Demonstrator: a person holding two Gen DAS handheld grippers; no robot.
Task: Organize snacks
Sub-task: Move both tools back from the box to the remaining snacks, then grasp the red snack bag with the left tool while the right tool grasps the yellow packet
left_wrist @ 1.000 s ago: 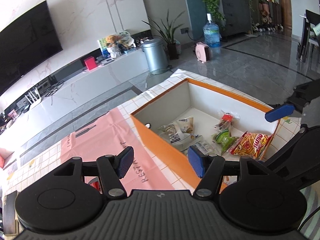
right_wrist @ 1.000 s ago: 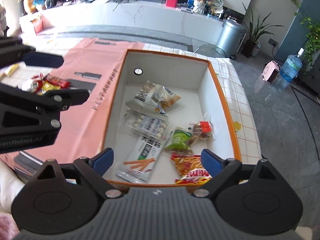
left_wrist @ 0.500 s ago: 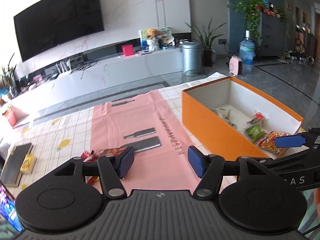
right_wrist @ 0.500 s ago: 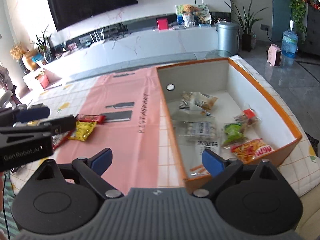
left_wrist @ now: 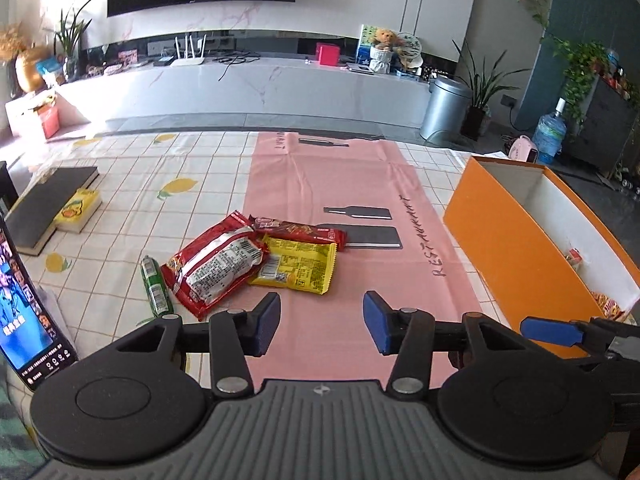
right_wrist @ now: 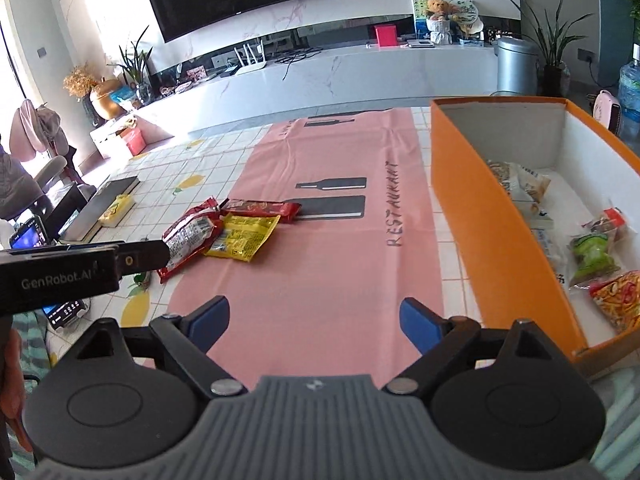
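Both grippers hang empty over the table, jaws spread wide. The left gripper (left_wrist: 321,322) points at a small heap of snacks lying where the pink mat (left_wrist: 360,216) meets the checked tablecloth (left_wrist: 132,184): a red-and-silver packet (left_wrist: 216,266) on the left, a yellow packet (left_wrist: 298,266) touching its right edge, a long red bar (left_wrist: 300,231) behind them, and a green tube (left_wrist: 155,287) just beside the red packet on the cloth. The right gripper (right_wrist: 316,322) hovers over bare mat, near the orange box (right_wrist: 492,236), which already holds several packets, among them a green one (right_wrist: 594,254) and a red-yellow one (right_wrist: 618,298).

The next pick looks likely to come from the heap, and the overlap is the main hazard: closing on the red-and-silver packet could drag the yellow one along or flick it off the mat. Foil wrappers are slippery and flat, so a shallow pinch may slide off. The green tube could roll toward the phone (left_wrist: 24,308) propped at the table's left edge. The two tools also sit close, so crossing paths near the box wall risks a knock
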